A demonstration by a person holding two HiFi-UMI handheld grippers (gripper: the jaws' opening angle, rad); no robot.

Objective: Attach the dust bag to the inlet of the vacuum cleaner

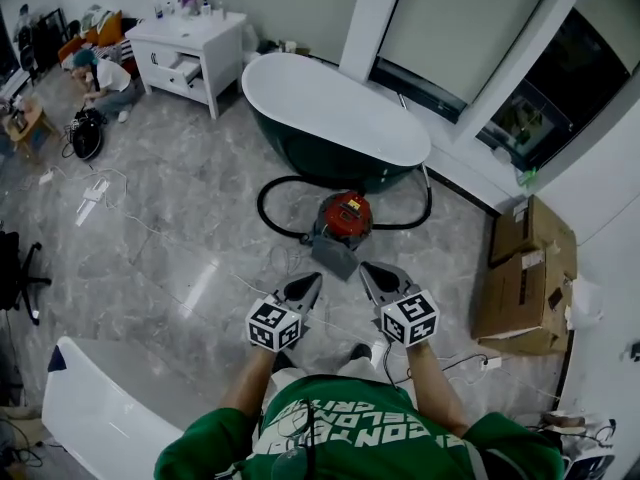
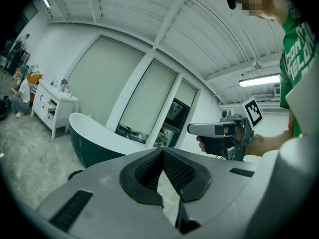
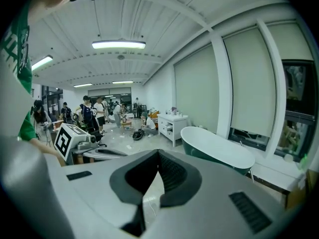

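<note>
A red vacuum cleaner [image 1: 345, 215] stands on the grey floor in front of a dark green bathtub [image 1: 335, 108], and its black hose [image 1: 268, 208] loops around it. A grey flat piece [image 1: 335, 258], possibly the dust bag, lies against the vacuum's near side. My left gripper [image 1: 314, 278] and right gripper [image 1: 366, 267] hang side by side above the floor, short of that piece and touching nothing. In the left gripper view the left gripper [image 2: 162, 152] has its jaws together and empty. The right gripper [image 3: 158, 152] looks the same in its own view.
Cardboard boxes [image 1: 525, 278] are stacked at the right wall. A white cabinet [image 1: 190, 53] stands at the back left, with a person [image 1: 105, 78] sitting near it. Cables [image 1: 100, 193] trail over the floor. A white panel [image 1: 110, 398] lies at the lower left.
</note>
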